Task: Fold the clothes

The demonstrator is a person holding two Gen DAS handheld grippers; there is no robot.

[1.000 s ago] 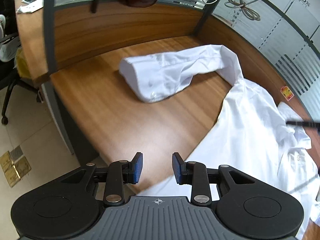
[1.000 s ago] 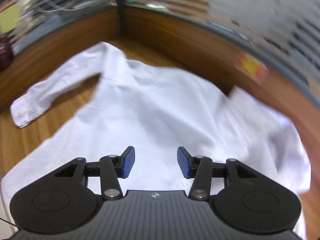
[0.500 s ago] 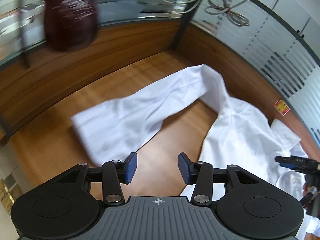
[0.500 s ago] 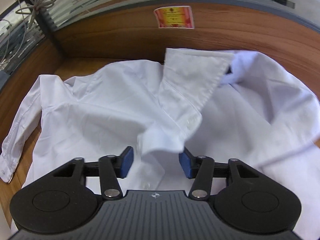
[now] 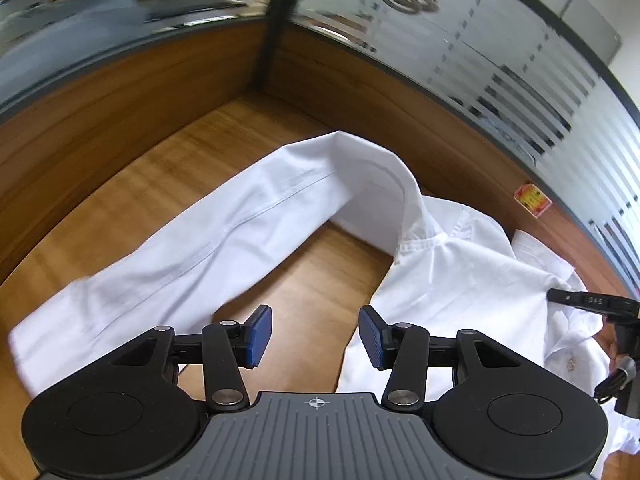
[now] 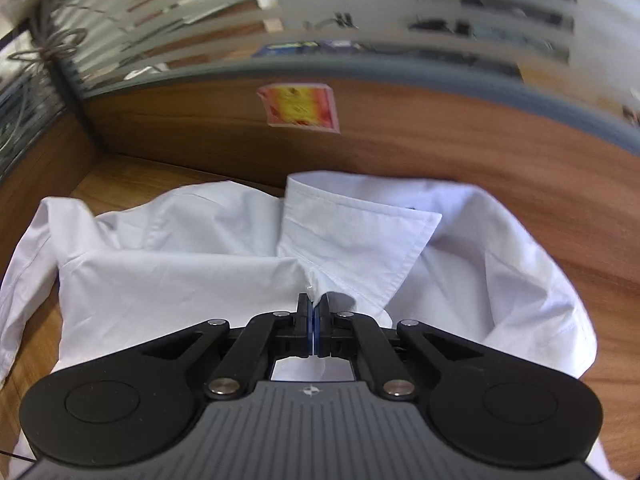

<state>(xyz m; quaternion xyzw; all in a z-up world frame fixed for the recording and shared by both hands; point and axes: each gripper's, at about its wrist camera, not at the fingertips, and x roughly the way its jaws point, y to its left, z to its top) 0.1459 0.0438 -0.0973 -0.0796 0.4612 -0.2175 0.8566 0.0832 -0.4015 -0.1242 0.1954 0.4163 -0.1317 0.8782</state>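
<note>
The white dress shirt is pinched just below its collar by the right gripper; the left gripper, spread and empty, is best closed on the sleeve ahead-left.

Between my spread left gripper pads lies bare brown wooden desk, flanked by the rumpled white cotton shirt. The wood-panelled partition wall closes off the upper frame, seemingly close behind.

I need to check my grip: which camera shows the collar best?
The right wrist view: the collar fills the centre, with the right gripper shut on its edge. The left wrist view shows only rumpled cloth there.
</note>
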